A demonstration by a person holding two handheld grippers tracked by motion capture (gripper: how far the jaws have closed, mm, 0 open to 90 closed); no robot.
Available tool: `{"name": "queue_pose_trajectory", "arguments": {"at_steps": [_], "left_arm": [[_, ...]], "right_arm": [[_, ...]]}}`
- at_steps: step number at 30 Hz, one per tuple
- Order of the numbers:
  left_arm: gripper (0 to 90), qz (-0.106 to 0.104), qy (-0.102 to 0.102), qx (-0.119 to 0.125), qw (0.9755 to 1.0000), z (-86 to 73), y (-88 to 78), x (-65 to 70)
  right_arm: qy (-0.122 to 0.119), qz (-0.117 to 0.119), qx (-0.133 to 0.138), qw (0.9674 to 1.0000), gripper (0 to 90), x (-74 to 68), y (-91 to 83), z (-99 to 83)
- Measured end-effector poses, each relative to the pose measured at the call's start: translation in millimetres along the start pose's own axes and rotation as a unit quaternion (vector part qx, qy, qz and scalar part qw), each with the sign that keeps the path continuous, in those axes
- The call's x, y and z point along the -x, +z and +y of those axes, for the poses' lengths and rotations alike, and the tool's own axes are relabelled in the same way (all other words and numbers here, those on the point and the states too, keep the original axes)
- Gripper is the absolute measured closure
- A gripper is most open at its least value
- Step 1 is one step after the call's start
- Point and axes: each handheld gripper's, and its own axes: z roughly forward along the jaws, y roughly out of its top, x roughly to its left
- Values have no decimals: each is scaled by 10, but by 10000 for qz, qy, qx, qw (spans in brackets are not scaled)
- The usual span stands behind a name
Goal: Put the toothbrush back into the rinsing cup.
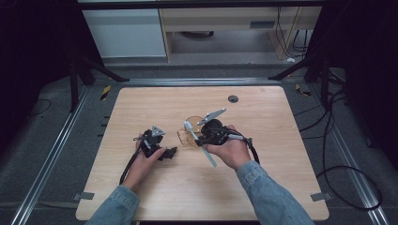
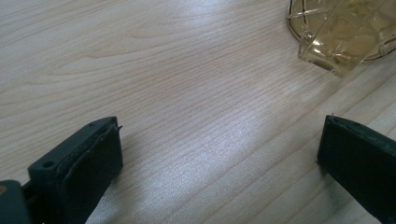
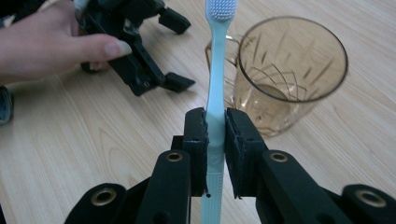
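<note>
While the person sits at the wooden table (image 1: 141, 197), the right gripper (image 3: 215, 135) holds a light blue toothbrush (image 3: 216, 88) by the middle of its handle, and both jaws are pressed firmly on it. The bristle head points away from the hand, toward the amber glass cup (image 3: 292, 74), which lies tilted on the table just beside the brush. In the right gripper view the brush head is close to the rim of the cup, near its handle, but it is not inside the opening. From the high view, the toothbrush (image 1: 199, 140) crosses in front of the cup (image 1: 190, 131), and the right gripper (image 1: 211, 133) sits almost over the cup.

The left gripper (image 1: 164, 152) rests low on the table, a little to the left of the cup, and its jaws stand wide apart with nothing between them. In the left gripper view the cup (image 2: 345, 32) is near but not touched.

I judge that the picking up of the toothbrush is done, and the placing into the cup is left. Probably the cup needs to be steadied or set upright, and the free gripper seems ready for this.
</note>
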Motion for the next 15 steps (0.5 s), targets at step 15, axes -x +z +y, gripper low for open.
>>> {"name": "queue_pose_trajectory", "arguments": {"at_steps": [15], "left_arm": [[0,0,-31,22,10000,-23,-19,-41]], "right_arm": [[155,45,545,9984,790,-114,129,170]]}}
